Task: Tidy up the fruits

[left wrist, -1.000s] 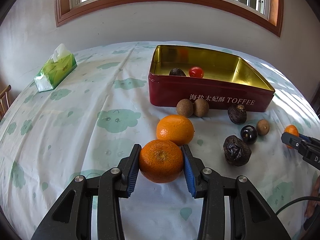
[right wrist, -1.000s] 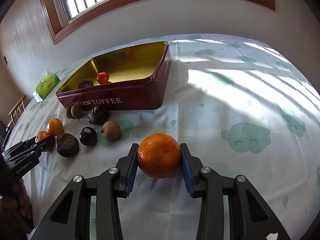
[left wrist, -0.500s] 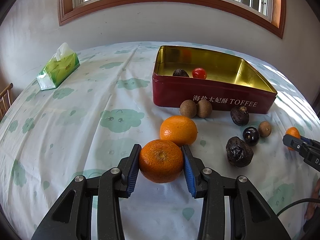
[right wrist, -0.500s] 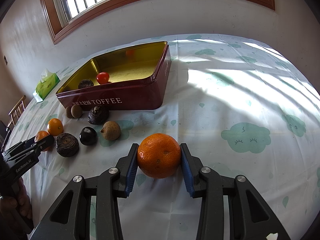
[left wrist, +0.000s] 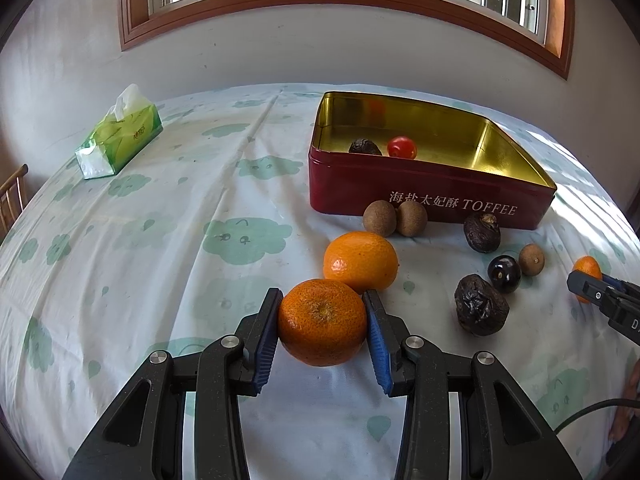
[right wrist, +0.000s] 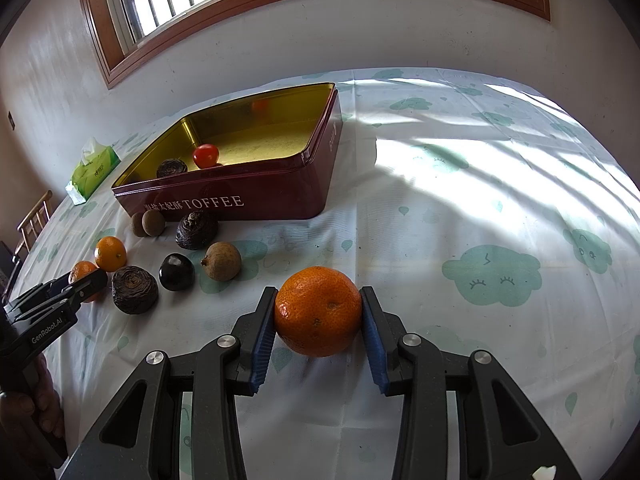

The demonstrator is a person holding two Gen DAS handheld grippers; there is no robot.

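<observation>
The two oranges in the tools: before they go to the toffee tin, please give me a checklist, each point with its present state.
1. Left tool closed on its orange: ok, both pads touch the peel.
2. Right tool closed on its orange: ok, same contact.
3. Toffee tin open, with room: ok, only a red fruit and a dark fruit inside.
4. Loose orange clear of the left tool: not ok, it appears to touch the held orange.
5. Held oranges lifted off the cloth: cannot tell.
</observation>
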